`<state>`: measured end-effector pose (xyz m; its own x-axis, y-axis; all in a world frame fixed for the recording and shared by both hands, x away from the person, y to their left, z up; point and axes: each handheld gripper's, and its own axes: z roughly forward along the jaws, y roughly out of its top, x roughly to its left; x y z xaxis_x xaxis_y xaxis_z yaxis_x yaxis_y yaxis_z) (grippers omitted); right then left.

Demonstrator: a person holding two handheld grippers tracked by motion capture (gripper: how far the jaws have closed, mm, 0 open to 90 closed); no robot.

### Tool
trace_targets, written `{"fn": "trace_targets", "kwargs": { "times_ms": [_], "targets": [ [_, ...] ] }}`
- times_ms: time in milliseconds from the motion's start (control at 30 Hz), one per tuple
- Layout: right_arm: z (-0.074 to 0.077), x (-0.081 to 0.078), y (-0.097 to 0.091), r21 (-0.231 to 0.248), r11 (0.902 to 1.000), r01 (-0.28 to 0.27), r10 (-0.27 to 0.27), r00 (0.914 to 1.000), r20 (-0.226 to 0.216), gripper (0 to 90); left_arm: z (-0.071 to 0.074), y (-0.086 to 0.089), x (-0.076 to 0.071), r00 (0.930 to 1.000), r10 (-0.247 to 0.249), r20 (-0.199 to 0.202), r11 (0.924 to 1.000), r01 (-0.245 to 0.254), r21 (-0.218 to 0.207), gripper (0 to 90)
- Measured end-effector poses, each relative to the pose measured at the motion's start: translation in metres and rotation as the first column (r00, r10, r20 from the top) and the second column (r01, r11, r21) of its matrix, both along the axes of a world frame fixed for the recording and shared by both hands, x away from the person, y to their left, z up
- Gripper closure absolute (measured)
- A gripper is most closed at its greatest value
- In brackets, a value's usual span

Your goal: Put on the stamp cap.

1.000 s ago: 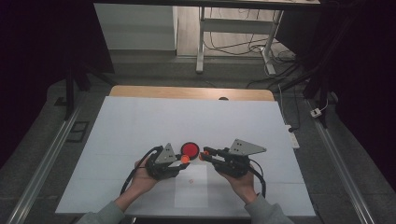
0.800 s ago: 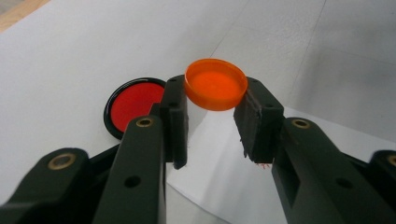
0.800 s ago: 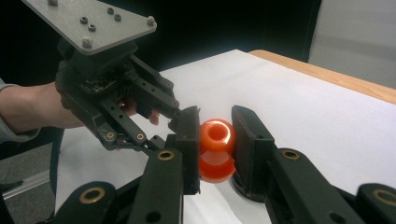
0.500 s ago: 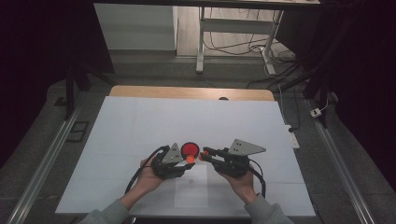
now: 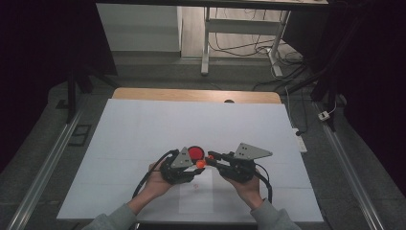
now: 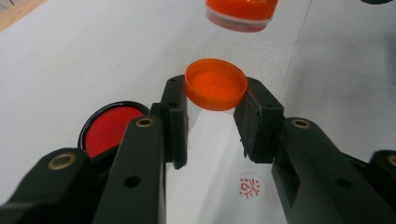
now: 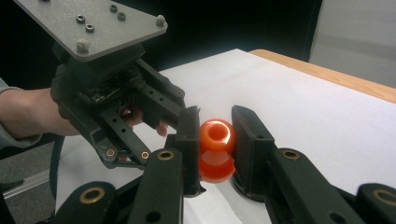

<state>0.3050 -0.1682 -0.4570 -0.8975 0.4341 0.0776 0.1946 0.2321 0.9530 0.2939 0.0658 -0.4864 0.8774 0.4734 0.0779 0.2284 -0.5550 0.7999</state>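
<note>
Left gripper (image 5: 195,165) is clamped on a small orange cap (image 6: 215,84), held above the white table (image 5: 143,129) near the middle of its front edge. Just behind sits a red ink pad (image 5: 195,153) (round, black-rimmed). A red stamp mark (image 6: 249,185) is printed on the table below. Right gripper (image 5: 208,157) pinches the orange stamp (image 7: 217,149), close beside the cap.

High view: fixed above the person's side, looking forward and down over the whole table (image 5: 143,124).
Left gripper view: close, along its fingers (image 6: 175,116), down at the table.
Right gripper view: close, nearly level, facing the left gripper (image 7: 184,119).
Shared: table centre.
</note>
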Motion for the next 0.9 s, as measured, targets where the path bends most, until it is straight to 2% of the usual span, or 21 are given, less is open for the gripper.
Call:
{"fn": "trace_targets", "kwargs": {
  "times_ms": [900],
  "targets": [
    [-0.003,0.000,0.003,-0.010,0.9999,-0.005,0.005,1.0000,-0.008,72.3,-0.001,-0.012,0.001,0.9998,-0.021,-0.003,0.9998,0.021,0.004,65.1]
  ]
}}
